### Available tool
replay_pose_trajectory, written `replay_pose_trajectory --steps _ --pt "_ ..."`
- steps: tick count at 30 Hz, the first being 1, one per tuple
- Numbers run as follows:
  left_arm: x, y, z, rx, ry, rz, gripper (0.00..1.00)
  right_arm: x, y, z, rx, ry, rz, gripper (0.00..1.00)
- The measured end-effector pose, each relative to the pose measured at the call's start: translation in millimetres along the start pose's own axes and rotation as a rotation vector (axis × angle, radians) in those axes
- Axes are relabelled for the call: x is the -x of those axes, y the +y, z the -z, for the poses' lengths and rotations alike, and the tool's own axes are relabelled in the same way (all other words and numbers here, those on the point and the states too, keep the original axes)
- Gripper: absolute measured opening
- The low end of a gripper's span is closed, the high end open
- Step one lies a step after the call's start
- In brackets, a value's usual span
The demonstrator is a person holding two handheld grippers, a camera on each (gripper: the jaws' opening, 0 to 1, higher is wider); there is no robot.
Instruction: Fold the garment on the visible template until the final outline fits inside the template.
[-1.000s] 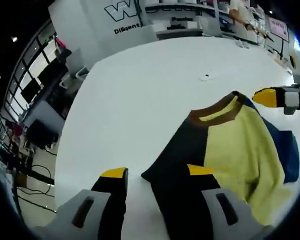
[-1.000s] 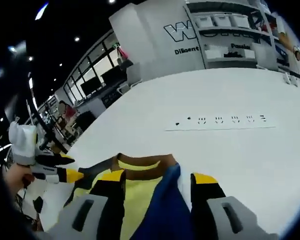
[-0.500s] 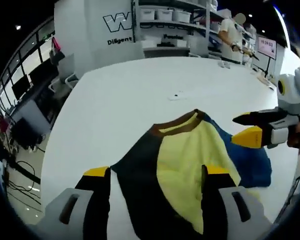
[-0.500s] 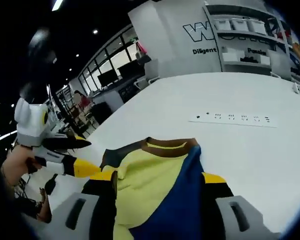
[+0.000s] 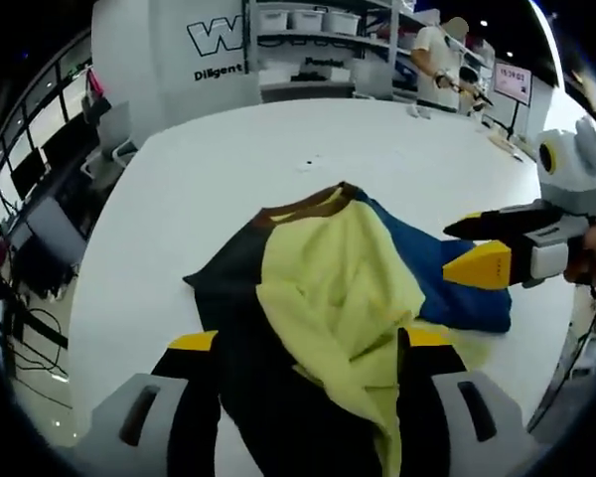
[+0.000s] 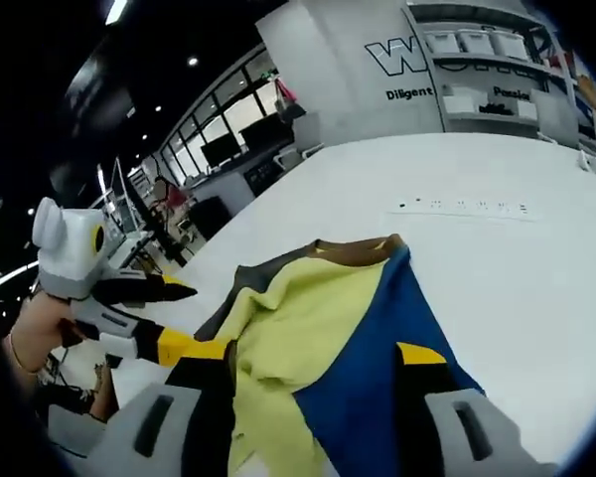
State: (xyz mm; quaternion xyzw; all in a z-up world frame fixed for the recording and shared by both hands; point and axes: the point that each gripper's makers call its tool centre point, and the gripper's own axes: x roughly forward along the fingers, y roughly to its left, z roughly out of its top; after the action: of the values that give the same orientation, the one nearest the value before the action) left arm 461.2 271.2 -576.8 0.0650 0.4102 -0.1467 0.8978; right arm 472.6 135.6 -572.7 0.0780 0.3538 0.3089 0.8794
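A garment with a dark left panel, a yellow middle, a blue right panel and a brown collar lies rumpled on the white table. The garment runs between the wide-apart jaws of my left gripper, which is open. From the right, my right gripper reaches in over the blue panel with its jaws apart. In the right gripper view the garment lies between the spread jaws of my right gripper. My left gripper stands at the garment's left edge, held by a hand.
A white power strip lies on the table beyond the collar. Shelves with boxes and a lettered wall stand at the back. A person stands far behind the table. Chairs and monitors line the left side.
Both grippers have come closer over the garment, so it now reaches down between each pair of jaws. The yellow panel looks more bunched than before.
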Motion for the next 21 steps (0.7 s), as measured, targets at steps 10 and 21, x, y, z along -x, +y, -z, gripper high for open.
replay_pose_trajectory --steps 10,21 --pt "15 -23.5 37.7 0.015 0.058 0.035 0.68 10 18 39.2 0.04 0.06 -0.033 0.58" --pt "21 -43.0 64.6 0.051 0.078 0.057 0.59 23 26 91.6 0.034 0.135 -0.036 0.47"
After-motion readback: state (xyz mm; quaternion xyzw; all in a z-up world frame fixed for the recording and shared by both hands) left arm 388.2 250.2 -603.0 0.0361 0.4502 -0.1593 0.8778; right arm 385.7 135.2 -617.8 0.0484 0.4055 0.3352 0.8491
